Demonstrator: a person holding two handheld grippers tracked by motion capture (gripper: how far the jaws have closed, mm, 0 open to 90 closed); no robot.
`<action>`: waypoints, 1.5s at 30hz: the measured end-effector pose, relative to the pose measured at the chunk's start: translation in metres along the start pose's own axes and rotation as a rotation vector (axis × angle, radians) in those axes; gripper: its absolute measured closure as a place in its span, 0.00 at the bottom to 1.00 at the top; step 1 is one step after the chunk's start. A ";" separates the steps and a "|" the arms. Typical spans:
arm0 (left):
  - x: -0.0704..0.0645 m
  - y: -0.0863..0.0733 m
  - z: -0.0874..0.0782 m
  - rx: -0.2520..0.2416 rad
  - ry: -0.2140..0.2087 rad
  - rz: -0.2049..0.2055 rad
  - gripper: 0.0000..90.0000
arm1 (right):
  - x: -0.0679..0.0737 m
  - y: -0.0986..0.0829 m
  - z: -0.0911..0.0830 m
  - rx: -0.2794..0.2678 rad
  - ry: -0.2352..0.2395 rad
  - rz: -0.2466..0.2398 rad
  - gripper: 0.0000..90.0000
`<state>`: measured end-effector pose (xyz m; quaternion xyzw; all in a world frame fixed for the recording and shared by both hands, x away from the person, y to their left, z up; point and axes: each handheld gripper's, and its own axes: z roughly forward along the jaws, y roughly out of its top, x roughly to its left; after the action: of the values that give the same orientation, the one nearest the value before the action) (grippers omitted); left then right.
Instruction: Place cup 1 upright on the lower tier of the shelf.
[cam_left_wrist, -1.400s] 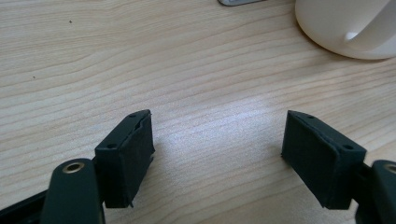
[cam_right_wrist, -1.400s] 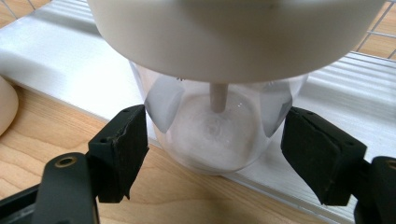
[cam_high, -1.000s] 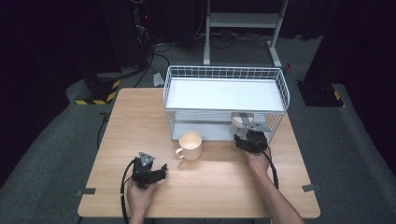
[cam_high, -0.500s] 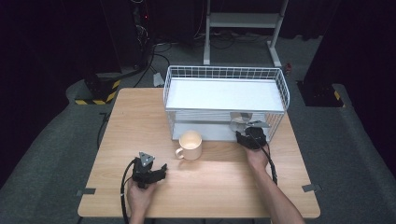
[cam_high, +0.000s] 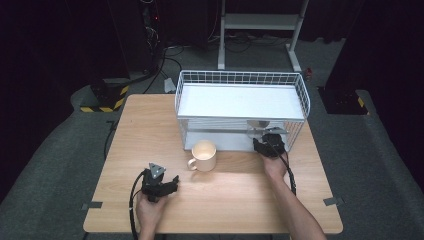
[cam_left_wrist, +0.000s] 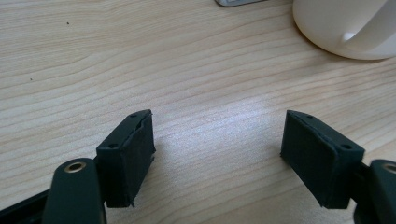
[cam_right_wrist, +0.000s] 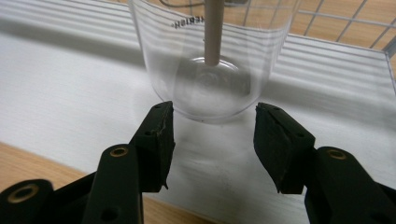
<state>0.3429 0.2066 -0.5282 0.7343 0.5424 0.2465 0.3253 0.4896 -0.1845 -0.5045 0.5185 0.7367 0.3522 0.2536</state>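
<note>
Under the lower shelf of the wire rack, the right gripper is parted just short of a clear glass, apparently upside down; next, advance and close on its wall. Left gripper (also agape) rests near the mug

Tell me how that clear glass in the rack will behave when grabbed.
The glass looks smooth, so it will probably be slippery for the right gripper. Its thin walls likely make it fragile. It stands inverted on a peg, so lift it straight off.
</note>
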 end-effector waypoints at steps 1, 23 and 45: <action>0.000 0.000 0.000 0.000 0.000 0.000 0.28 | 0.001 0.000 -0.001 0.000 0.000 0.000 0.53; 0.000 0.000 0.000 0.001 0.000 -0.002 0.28 | -0.010 -0.014 -0.043 -0.061 0.081 -0.004 0.51; 0.000 0.000 0.000 -0.001 0.002 -0.001 0.28 | -0.023 -0.034 -0.086 -0.113 0.182 0.028 0.47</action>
<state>0.3429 0.2064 -0.5282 0.7337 0.5430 0.2471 0.3252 0.4139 -0.2354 -0.4773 0.4796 0.7282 0.4425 0.2096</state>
